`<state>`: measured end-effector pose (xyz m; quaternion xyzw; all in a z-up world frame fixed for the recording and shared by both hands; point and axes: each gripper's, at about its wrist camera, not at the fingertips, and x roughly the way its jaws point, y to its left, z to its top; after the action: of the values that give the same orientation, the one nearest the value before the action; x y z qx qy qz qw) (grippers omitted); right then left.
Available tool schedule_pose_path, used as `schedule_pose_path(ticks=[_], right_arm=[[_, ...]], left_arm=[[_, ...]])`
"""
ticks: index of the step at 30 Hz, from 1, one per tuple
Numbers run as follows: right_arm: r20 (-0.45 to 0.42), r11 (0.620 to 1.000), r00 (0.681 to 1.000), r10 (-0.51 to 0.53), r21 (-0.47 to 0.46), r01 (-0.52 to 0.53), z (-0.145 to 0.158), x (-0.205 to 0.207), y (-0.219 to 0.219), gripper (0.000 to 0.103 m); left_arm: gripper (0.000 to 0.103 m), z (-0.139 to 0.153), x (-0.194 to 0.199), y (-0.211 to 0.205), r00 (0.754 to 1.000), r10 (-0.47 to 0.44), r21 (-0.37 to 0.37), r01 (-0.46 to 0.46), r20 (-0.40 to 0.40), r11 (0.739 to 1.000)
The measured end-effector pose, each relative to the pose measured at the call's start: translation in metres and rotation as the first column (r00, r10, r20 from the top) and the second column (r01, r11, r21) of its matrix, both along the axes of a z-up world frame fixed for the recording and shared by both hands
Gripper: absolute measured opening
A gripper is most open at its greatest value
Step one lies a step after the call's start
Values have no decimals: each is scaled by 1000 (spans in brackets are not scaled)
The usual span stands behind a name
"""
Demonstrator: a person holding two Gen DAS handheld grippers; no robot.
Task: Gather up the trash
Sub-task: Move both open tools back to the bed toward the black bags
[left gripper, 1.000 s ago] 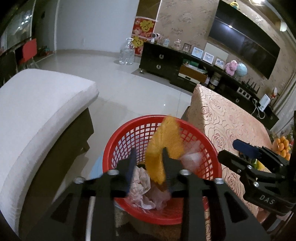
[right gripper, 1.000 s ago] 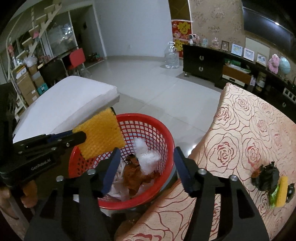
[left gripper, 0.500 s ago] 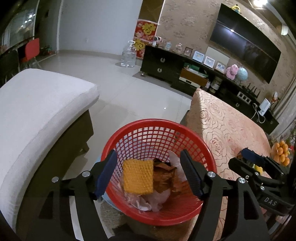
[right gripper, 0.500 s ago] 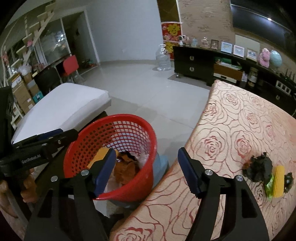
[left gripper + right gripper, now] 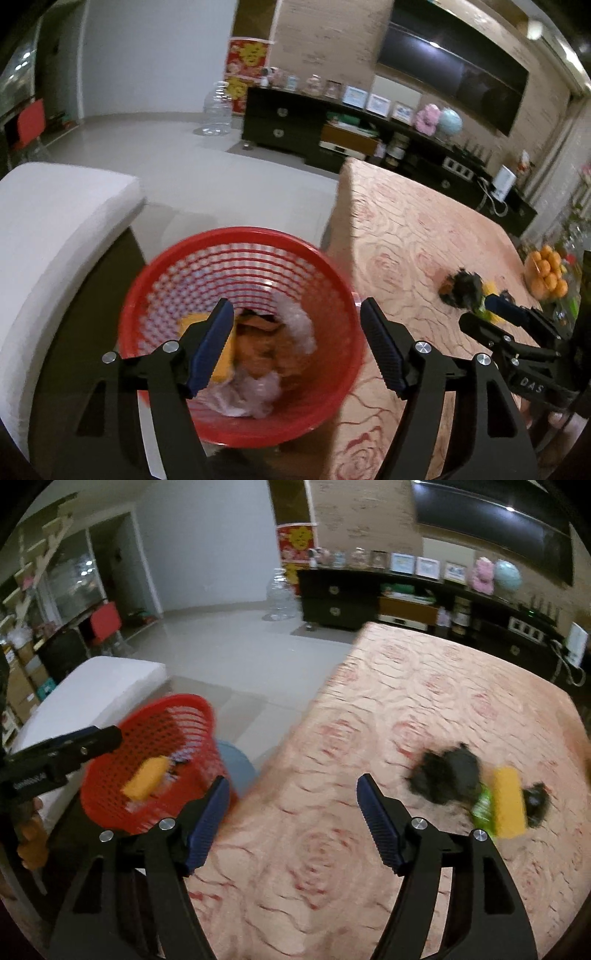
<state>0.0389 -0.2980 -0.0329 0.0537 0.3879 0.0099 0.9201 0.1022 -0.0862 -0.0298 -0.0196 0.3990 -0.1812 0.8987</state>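
Note:
A red mesh basket (image 5: 159, 280) stands on the floor beside the table; it also shows in the right wrist view (image 5: 110, 775). Inside lie a yellow sponge-like piece (image 5: 225, 354), brown scraps (image 5: 266, 347) and crumpled white paper (image 5: 295, 321). My left gripper (image 5: 295, 347) is open and empty above the basket. My right gripper (image 5: 291, 819) is open and empty over the table (image 5: 406, 686). On the table lie a black crumpled lump (image 5: 447, 775), a yellow piece (image 5: 509, 801) and a green scrap (image 5: 482, 808).
A white cushioned bench (image 5: 55, 229) stands left of the basket. A pile of oranges (image 5: 546, 277) sits at the table's far right. A dark TV cabinet (image 5: 332, 133) runs along the back wall. A blue stool (image 5: 236, 764) stands behind the basket.
My left gripper opened and the yellow piece dropped into the basket. My right gripper swung right, from the basket toward the trash on the table.

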Motion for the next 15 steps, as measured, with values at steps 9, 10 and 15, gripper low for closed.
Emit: schedule_pose_path(ticks=[9,10,15], right_arm=[[-7,978,978,-208,-31,208,-7,-35,-102,69],[-6,974,974,-226,-31,226,-7,-38,-111,69],[0,948,949,-317,-17,317,-11,-49,-153,69]], left_arm=[[69,-9,-9,-66,992,-124,27,124,1,992],[69,-10,-10,-73,991,-136,31,136,2,990],[73,-11,-5,-113,981,-194,43,193,15,980]])
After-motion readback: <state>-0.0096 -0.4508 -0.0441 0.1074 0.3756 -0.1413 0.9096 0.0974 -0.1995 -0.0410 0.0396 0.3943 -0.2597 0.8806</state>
